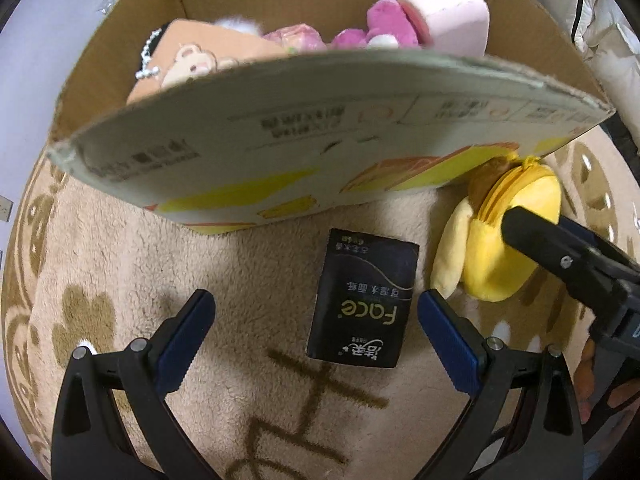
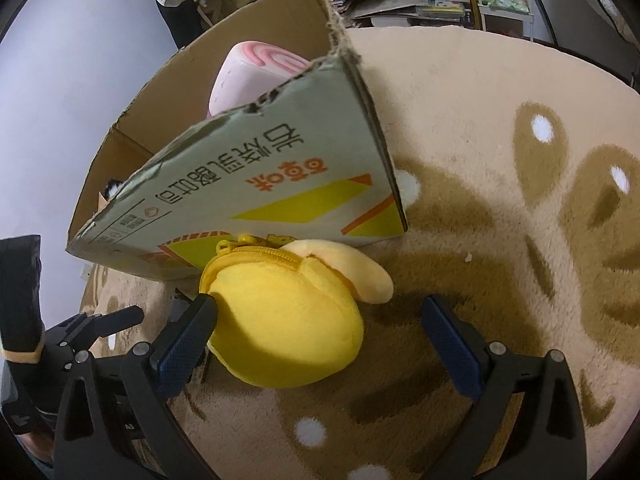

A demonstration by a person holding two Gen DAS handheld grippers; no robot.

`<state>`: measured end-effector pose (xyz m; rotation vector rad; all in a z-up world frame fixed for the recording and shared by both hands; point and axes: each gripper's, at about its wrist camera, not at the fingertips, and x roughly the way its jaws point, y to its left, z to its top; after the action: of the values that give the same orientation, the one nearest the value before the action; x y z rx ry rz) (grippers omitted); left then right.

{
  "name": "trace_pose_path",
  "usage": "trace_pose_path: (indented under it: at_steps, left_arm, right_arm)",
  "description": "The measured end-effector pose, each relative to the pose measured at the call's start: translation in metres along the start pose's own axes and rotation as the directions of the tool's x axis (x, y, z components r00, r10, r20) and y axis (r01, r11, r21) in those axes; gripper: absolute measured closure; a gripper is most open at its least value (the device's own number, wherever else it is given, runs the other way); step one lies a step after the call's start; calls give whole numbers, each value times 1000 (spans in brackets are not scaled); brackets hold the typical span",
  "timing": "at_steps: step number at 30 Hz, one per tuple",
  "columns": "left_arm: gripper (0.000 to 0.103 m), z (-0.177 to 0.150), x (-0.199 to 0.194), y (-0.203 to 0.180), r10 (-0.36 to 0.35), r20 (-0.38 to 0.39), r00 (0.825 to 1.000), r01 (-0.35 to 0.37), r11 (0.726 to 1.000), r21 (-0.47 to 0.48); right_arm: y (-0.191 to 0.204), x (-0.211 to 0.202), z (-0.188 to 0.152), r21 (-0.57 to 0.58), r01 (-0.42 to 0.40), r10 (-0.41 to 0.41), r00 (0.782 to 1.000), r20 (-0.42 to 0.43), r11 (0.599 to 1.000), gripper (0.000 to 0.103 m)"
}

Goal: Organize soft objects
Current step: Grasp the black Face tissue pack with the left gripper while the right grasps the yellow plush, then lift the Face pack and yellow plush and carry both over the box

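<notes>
The box (image 1: 280, 152) stands on the rug (image 1: 248, 272), toys inside. The right gripper (image 2: 320, 332) is low, jaws apart around the pouch (image 2: 280, 320) beside the box. The left gripper (image 1: 316, 320) hovers, jaws apart, over the tissue pack (image 1: 360, 300).

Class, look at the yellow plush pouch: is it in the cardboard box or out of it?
Out. The pouch lies on the rug against the box outer wall, between the open right gripper fingers; other plush toys sit inside.
</notes>
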<state>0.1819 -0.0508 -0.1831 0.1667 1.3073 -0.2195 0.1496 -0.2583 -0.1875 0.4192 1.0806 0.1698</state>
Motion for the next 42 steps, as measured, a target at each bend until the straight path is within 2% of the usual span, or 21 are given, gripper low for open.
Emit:
trace_pose_path:
  at_steps: [5,10,11,14,16,17,20,22,23,31,38,42]
  left_arm:
    - [3,-3,10,5,-19,-18,1000,18,998,-58]
    - [6,-3,16,-3,1,-17,1000,-1,1000,-25]
    - [7,-4,15,-6,5,-13,1000,-5,1000,-19]
    - [11,-9,14,-12,20,-4,1000,-20,1000,2]
    - [19,-11,13,-19,14,3,1000,-14,1000,8]
    - [21,-13,12,-22,8,7,1000,-8,1000,12]
    - [38,-19,5,-33,-21,17,1000,20,999,30]
    - [54,-22,3,-38,-44,22,999,43,998,43]
    - [55,-21,-2,-40,-46,22,999,45,998,48]
    - [57,-26,-20,-62,-12,59,998,9,998,66]
    - [57,-28,-31,-71,5,55,998,-8,999,52]
    - [57,-32,-44,-74,8,87,996,-12,999,49]
  right_arm:
    - [0,4,3,-23,23,-23,1000,11,999,0]
    - [2,6,4,-36,32,-32,999,15,999,0]
    - [3,6,4,-37,34,-34,999,8,999,2]
    - [8,4,5,-42,4,-4,1000,-5,999,21]
    - [14,3,4,-61,-10,10,1000,-1,998,32]
    - [17,2,4,-74,-9,10,1000,3,997,33]
    - [22,0,2,-100,-12,13,1000,9,995,40]
    - [22,-1,2,-89,-20,21,1000,12,996,42]
    - [21,-2,2,-81,-24,25,1000,12,996,42]
    - [20,-16,-7,-94,-7,11,999,38,996,51]
    - [29,-21,-10,-111,30,-25,999,46,993,52]
    - [40,-28,-15,-114,45,-39,998,52,992,53]
